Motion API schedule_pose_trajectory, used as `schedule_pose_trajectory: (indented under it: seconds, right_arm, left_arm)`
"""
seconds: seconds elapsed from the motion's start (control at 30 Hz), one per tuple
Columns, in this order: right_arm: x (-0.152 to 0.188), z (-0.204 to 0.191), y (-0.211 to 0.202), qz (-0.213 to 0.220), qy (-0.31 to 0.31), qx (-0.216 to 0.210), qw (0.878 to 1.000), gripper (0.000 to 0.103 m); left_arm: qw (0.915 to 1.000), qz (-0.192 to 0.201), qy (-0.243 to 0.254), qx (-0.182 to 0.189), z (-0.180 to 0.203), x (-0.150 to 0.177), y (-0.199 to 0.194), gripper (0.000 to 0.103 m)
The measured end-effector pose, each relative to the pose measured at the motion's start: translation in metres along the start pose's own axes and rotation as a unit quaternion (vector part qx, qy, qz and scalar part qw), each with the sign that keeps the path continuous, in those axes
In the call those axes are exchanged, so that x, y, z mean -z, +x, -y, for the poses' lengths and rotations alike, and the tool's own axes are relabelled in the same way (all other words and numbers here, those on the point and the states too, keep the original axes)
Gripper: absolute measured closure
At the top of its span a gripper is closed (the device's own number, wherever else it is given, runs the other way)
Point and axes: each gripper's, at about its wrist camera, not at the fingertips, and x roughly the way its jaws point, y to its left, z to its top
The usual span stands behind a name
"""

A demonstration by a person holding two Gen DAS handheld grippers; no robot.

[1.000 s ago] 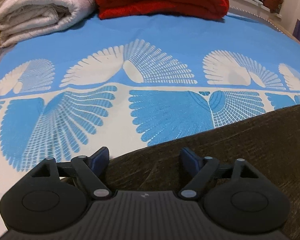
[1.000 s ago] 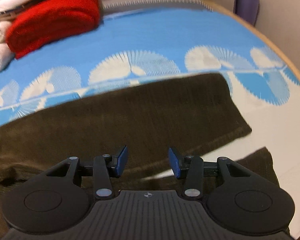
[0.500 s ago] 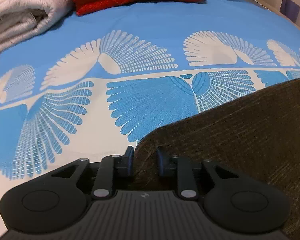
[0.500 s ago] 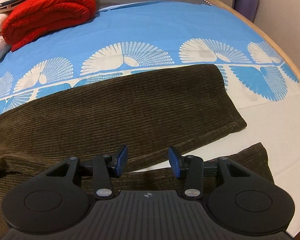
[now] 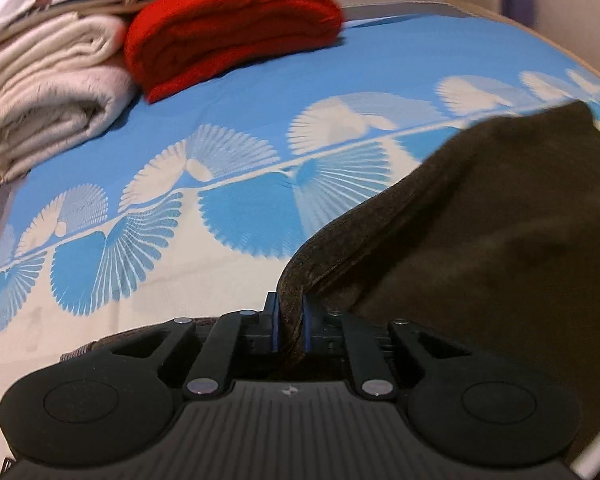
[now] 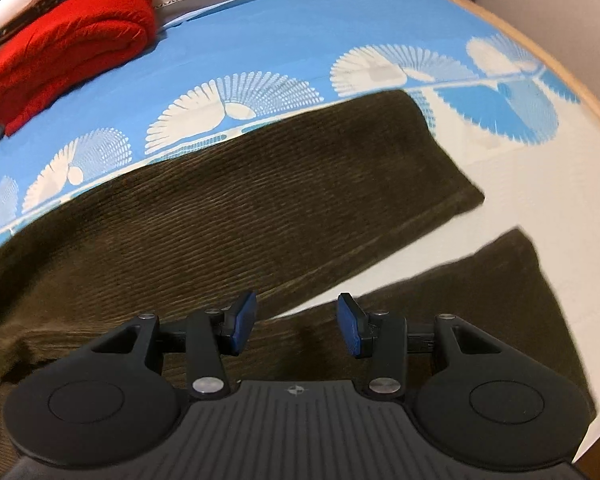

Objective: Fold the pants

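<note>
The dark olive-brown corduroy pants (image 6: 260, 200) lie spread on a bed covered by a blue and white sheet printed with fan shapes (image 6: 300, 40). In the right wrist view both legs stretch out to the right with a wedge of white sheet between them; the farther leg is flat, its fine ribs running along its length and its hem stitched in a straight band, while the nearer leg (image 6: 480, 292) ends in a squared hem close to the bed's wooden edge. The right hand-held gripper (image 6: 296, 322) hangs above the gap between the two legs, its blue pads spread apart with nothing between them. In the left wrist view, which is blurred, the left hand-held gripper (image 5: 290, 322) has just been closing and its blue pads now pinch a bunched fold of the corduroy, which rises from the jaws as a thick rolled edge and drapes away to the right, lifted off the sheet. At the far side of the bed sit a folded red knitted blanket (image 5: 228, 28) and, touching its left side, a stack of folded cream-white blankets (image 5: 52, 92).
</note>
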Motion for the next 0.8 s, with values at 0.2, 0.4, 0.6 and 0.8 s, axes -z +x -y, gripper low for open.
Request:
schedule_pose_trajectory:
  seconds: [0.2,0.4,0.6,0.8]
  right_arm:
    - [0.011,-0.013,-0.014,0.025,0.011,-0.039,0.999,0.057]
    - [0.004,-0.002,-0.014,0.042,0.042,-0.04,0.997,0.057]
    - [-0.006,0.013,-0.002,0.04,0.092,-0.046,0.994,0.056]
    - [-0.019,0.015,0.01,0.051,0.109,-0.048,0.992,0.056]
  left_arm:
    - [0.9982,-0.045,0.028,0.03,0.034,0.065,-0.059,0.094]
    - [0.9913,-0.098,-0.056,0.067,0.013,0.093,-0.052,0.08]
    - [0.9489,-0.11,-0.28,0.096,-0.054,0.105,-0.045,0.05]
    - [0.9316,-0.14,-0.296,0.157,-0.056,0.107,-0.039,0.05]
